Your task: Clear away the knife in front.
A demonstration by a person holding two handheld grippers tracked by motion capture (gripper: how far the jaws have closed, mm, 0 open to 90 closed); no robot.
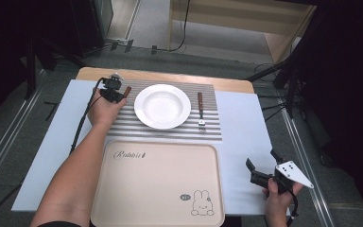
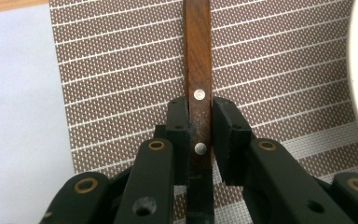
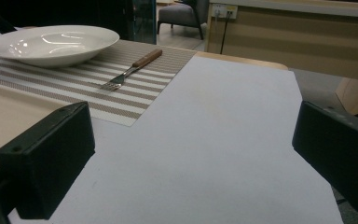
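A utensil with a riveted wooden handle (image 2: pixel 197 56) lies on the striped placemat (image 2: pixel 121 70), left of the white plate (image 1: pixel 162 106); its working end is hidden under the gripper. My left gripper (image 1: pixel 115 96) (image 2: pixel 199 126) points down on it, its pads against both sides of the handle. A fork (image 1: pixel 201 112) (image 3: pixel 129 71) with a wooden handle lies on the placemat right of the plate (image 3: pixel 51 44). My right gripper (image 1: pixel 262 160) (image 3: pixel 191 158) hovers open over the bare white table cover at the near right, nothing between its jaws.
A beige tray (image 1: pixel 156 184) with a rabbit drawing lies at the near edge, in front of the placemat (image 1: pixel 123 125). The white table cover (image 1: pixel 241 132) (image 3: pixel 223 140) is bare on the right. Cables, stands and a wooden counter lie beyond the table.
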